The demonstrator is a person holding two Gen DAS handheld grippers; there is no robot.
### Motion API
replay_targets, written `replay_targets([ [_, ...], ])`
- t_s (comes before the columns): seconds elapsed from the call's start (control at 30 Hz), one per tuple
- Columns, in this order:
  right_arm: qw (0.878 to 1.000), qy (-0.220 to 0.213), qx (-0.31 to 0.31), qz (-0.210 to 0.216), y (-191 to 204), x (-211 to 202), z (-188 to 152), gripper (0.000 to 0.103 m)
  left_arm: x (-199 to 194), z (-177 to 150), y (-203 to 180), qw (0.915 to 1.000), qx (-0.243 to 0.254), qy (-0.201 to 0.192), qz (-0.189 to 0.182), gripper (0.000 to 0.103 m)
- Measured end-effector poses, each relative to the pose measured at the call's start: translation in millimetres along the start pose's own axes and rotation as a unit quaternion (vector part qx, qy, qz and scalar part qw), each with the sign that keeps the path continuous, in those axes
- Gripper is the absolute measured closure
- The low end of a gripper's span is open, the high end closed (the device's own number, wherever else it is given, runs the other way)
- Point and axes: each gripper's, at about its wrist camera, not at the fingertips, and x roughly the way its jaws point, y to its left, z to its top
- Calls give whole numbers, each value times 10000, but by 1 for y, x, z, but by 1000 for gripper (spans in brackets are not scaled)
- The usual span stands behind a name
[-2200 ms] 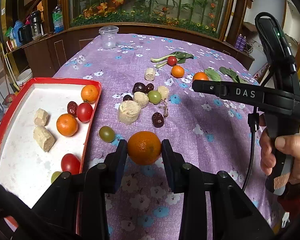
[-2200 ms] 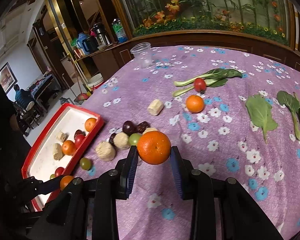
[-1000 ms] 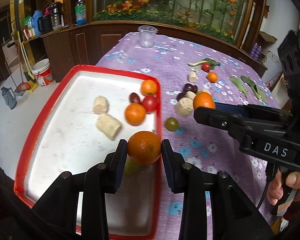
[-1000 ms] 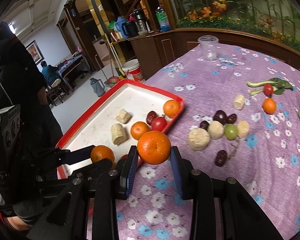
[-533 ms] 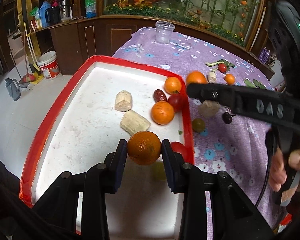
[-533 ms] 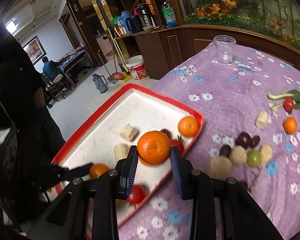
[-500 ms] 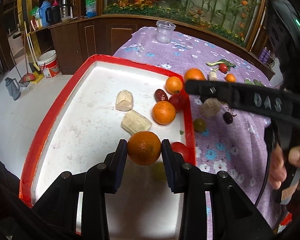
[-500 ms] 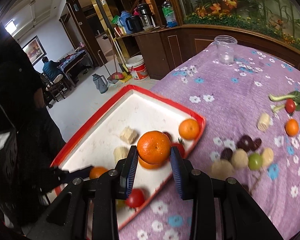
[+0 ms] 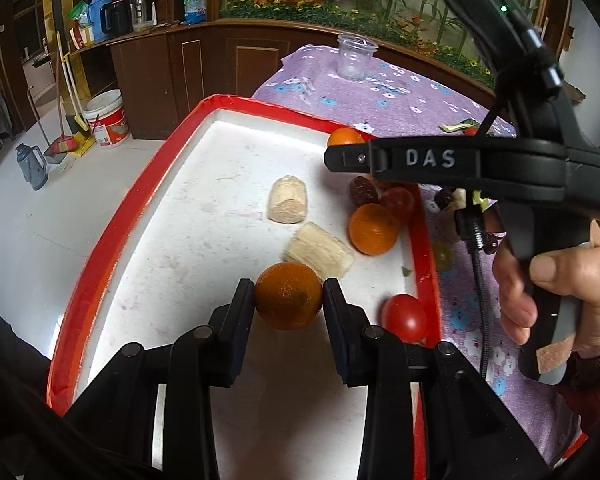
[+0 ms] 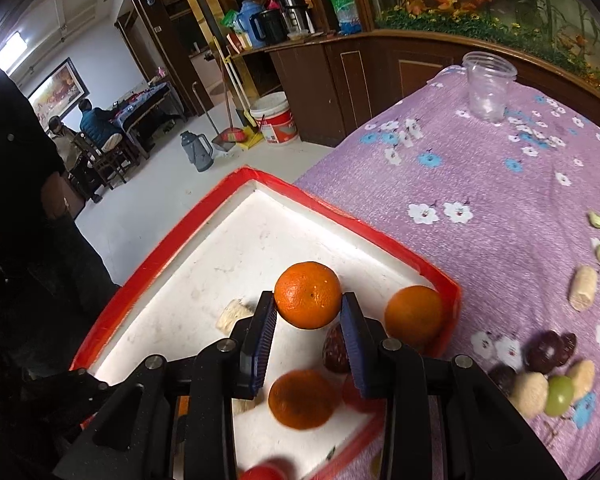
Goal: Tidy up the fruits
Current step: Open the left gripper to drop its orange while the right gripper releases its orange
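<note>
My left gripper (image 9: 288,296) is shut on an orange (image 9: 288,300), held low over the white floor of the red-rimmed tray (image 9: 140,184). My right gripper (image 10: 308,312) is shut on a second orange (image 10: 308,294), above the tray (image 10: 152,256) near its far right corner. The right gripper's black body (image 9: 460,164) crosses the left wrist view over the tray's right rim, with a hand (image 9: 556,280) on its handle. Two more oranges (image 9: 373,229) (image 10: 414,314), tomatoes (image 9: 404,317), a dark date (image 9: 362,191) and pale root pieces (image 9: 288,199) lie in the tray.
On the purple flowered cloth (image 10: 500,200) lie dark dates (image 10: 548,346), a green grape (image 10: 559,394), pale root pieces (image 10: 583,288) and a clear plastic cup (image 10: 487,86). The tray overhangs the table edge above the floor. A dark-clothed person (image 10: 16,220) stands at the left.
Both grippers moved left from above the cloth to above the tray, each still holding its orange. The right one crossed the tray's rim and both sank a little.
</note>
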Motion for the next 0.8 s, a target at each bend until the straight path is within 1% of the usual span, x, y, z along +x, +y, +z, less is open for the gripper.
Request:
replay_targets([
  [0.13,9998,82,-146,-113,3,15,0,70,2,2,3,10000,0,3,-2,70],
  [0.27,9995,85,-220,-192,6,20,-2,69,4,3,1,10000,53,-9,28,70],
  [0.5,9994,96,-197,-276,4,19,-6,67,5,2,2,10000,16,-6,22,70],
  [0.73,9996,49,-141,-253,1,11,-8,66,3,2,-3,9998,95,6,151,70],
  [0.77,9996,29,-130,-244,1,8,-8,66,3,2,-4,9998,105,14,169,69],
  [0.8,9997,1,-119,-225,0,6,-7,65,3,2,-4,9998,109,23,163,66],
])
